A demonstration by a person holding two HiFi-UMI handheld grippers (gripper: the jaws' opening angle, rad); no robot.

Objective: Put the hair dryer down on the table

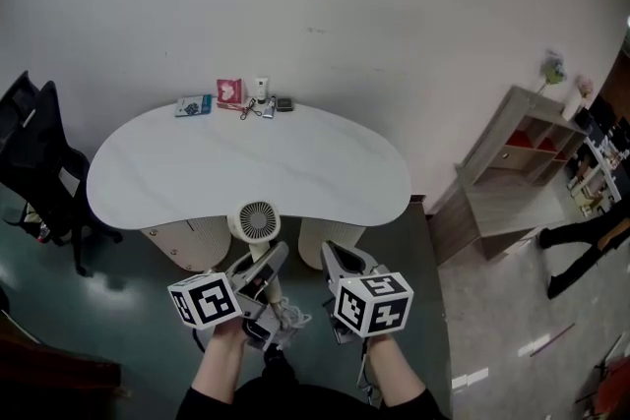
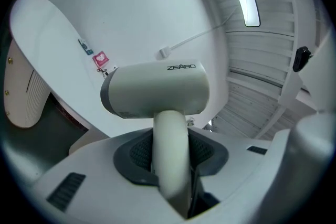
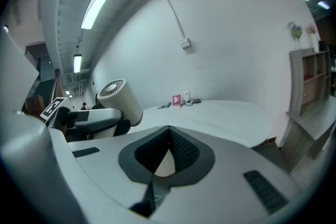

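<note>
A cream hair dryer (image 1: 258, 221) hangs just in front of the near edge of the white oval table (image 1: 295, 167), its round grille facing up at me. My left gripper (image 1: 268, 263) is shut on the dryer's handle. In the left gripper view the handle (image 2: 170, 149) stands between the dark pads, and the barrel (image 2: 157, 89) lies crosswise above them. My right gripper (image 1: 337, 258) is beside it on the right, shut and empty. In the right gripper view its tips (image 3: 168, 129) meet, with the dryer (image 3: 119, 98) to the left and the table (image 3: 226, 115) ahead.
Small items line the table's far edge by the wall: a pink box (image 1: 229, 90), a blue packet (image 1: 193, 105) and a white bottle (image 1: 261, 88). A black chair (image 1: 39, 162) stands left. A wooden shelf unit (image 1: 522, 162) and a person's legs (image 1: 581, 251) are at the right.
</note>
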